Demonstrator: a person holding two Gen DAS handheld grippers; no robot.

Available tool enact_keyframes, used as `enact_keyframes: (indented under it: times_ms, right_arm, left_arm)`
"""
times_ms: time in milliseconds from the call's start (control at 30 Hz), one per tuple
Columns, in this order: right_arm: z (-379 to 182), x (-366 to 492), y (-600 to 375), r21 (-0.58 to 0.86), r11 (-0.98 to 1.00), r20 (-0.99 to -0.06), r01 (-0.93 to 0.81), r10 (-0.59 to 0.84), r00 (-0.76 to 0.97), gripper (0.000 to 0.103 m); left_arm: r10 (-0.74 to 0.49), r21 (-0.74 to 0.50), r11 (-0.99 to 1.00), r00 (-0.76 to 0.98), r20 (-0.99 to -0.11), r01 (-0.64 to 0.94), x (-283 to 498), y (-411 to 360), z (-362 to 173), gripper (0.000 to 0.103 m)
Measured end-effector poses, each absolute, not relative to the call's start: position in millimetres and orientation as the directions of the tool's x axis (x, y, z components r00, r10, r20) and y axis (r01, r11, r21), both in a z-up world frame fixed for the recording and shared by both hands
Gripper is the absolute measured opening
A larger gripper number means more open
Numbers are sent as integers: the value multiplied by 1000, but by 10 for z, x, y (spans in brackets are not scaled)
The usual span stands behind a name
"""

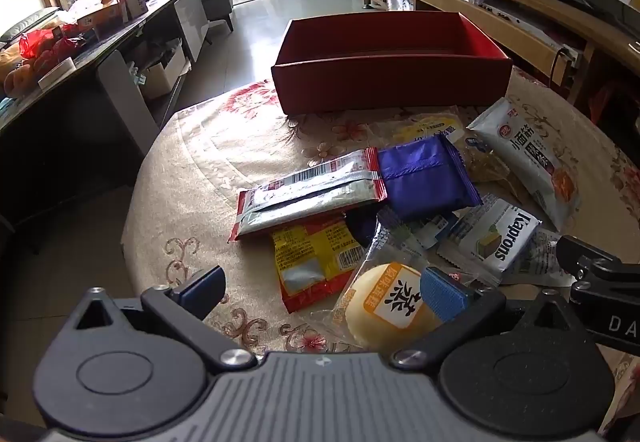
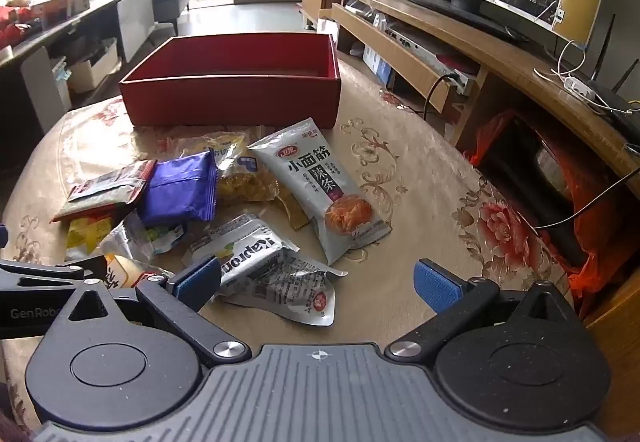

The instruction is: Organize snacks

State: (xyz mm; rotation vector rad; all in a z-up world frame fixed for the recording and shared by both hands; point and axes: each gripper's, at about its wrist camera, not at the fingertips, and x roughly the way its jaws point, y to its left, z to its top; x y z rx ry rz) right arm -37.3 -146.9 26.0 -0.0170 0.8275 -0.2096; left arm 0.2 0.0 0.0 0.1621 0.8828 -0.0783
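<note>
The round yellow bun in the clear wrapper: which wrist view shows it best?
The left wrist view. There the bun lies close in front, its orange label and most of its round shape visible, partly behind one blue pad. In the right wrist view only a sliver of the bun shows at the left edge, behind the other gripper's arm.

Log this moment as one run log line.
left gripper open, empty | right gripper open, empty | snacks loose on table | red box empty

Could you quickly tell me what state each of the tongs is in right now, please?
Left tongs: open, holding nothing, above the snack pile.
Right tongs: open, holding nothing, above the silver wrapper.
</note>
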Motion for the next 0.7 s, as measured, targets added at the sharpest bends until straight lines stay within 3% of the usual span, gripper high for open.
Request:
enact_keyframes:
  times_ms: [700]
  right_arm:
    - [234,-358,-1462,-109,979,-741,171,-195,643,103]
  left_arm:
    - [4,117,983,625,-780,140,4,1,-55,102]
